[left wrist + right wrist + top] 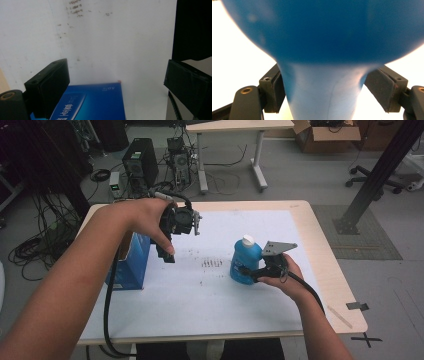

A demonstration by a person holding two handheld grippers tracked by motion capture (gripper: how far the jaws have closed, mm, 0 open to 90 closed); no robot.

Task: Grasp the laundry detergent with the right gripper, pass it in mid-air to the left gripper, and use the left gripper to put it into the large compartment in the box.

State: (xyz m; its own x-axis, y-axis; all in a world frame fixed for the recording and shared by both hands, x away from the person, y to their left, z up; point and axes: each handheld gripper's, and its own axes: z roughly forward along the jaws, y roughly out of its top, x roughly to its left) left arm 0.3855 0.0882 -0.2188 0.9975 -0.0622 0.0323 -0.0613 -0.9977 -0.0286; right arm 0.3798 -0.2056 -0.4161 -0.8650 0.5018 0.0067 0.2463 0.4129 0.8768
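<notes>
In the high view, a blue bottle [245, 261] with a white cap stands upright on the white sheet [210, 300] that covers the table, toward its right edge and about midway between front and back. The right gripper [246, 271] has its jaws around the lower part of the bottle from the person's side. A blue box [131, 261] stands near the sheet's left edge, and the left gripper [168, 254] hangs above the sheet just beside it, carrying nothing.

In the left gripper view, the two black jaws stand wide apart over bare sheet, with the top of the box below and between them; nothing is touched.

In the right gripper view, the bottle's narrow waist sits between the jaws. The left pad [277, 90] touches it, while the right pad [384, 88] looks just short of the plastic, so I judge the grip as closing in but not yet firm.

The reach to the bottle seems done. The squeeze, the lift and wherever the bottle must go are left.
</notes>
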